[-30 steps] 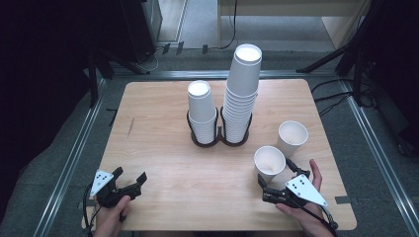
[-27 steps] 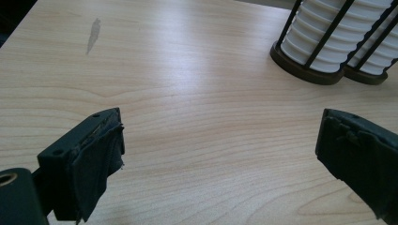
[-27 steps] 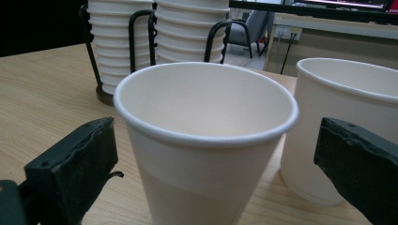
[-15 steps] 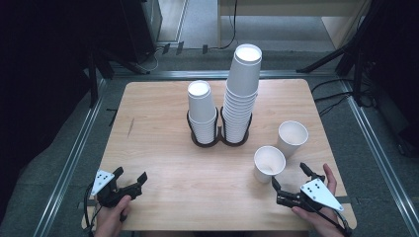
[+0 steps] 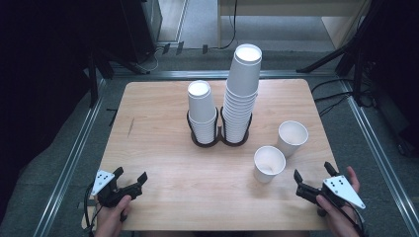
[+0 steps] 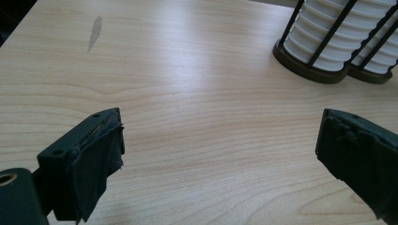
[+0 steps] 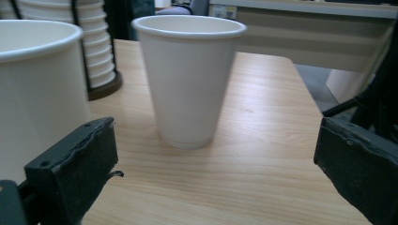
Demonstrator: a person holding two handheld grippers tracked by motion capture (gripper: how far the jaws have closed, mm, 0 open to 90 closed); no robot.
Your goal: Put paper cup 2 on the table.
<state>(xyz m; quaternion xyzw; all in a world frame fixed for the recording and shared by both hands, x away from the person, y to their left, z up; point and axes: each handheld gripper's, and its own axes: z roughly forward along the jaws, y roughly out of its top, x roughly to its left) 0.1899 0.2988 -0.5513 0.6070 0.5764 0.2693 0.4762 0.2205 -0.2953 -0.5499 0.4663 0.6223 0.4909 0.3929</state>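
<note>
Cups are the work here: two loose paper ones stand upright on the right side of the desk, the nearer cup just ahead and left of the right gripper, the farther cup close behind it to the right, the two nearly touching. Behind them, at mid-desk, a black two-ring holder carries a short stack and a tall stack of the same cups.

Fingers on the right gripper are spread wide and empty; in the right gripper view the farther cup stands between them but well ahead, with the nearer cup at the left edge. The left gripper rests at the near left corner, fingers likewise spread, nothing between them but bare wood.

Judging by this, the step in hand is an approach to a loose cup, neither yet grasped. The next move calls for carrying the right gripper forward, centring one cup between the fingers, and closing gently on its wall without crushing it or knocking its neighbour.
</note>
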